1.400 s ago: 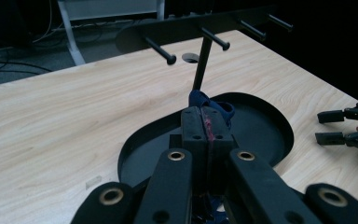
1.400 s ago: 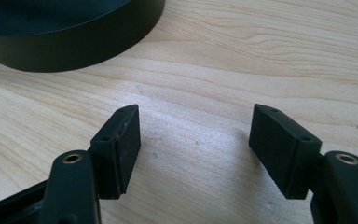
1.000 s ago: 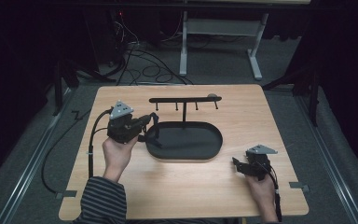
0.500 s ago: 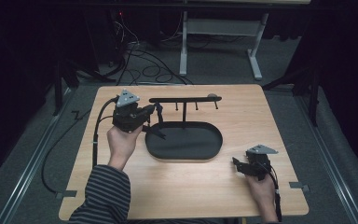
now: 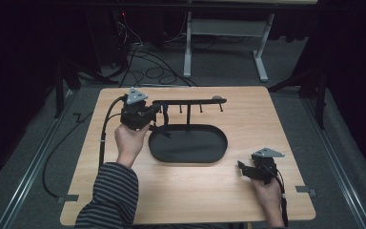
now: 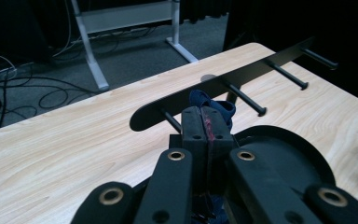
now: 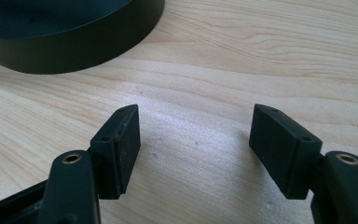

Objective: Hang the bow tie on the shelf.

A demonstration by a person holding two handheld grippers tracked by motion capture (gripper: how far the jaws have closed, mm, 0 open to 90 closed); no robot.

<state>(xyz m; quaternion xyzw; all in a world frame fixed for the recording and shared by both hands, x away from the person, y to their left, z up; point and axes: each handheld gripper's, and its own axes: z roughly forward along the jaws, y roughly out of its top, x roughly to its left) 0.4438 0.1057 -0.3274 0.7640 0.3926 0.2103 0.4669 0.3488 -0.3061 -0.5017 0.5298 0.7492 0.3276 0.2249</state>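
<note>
Your left gripper [image 6: 208, 128], clamped on the dark blue cloth scrap [image 6: 213, 103], sits just below the black metal rack's end peg [image 6: 170, 120]; your right gripper [image 7: 196, 149] rests spread, empty.

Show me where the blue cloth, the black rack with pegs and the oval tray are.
blue cloth [image 6: 213, 103], left gripper view, on the bunched fold above the closed jaws.
black rack with pegs [image 5: 190, 101], high view, on its flat top bar.
oval tray [image 5: 188, 145], high view, on its bare floor.
</note>
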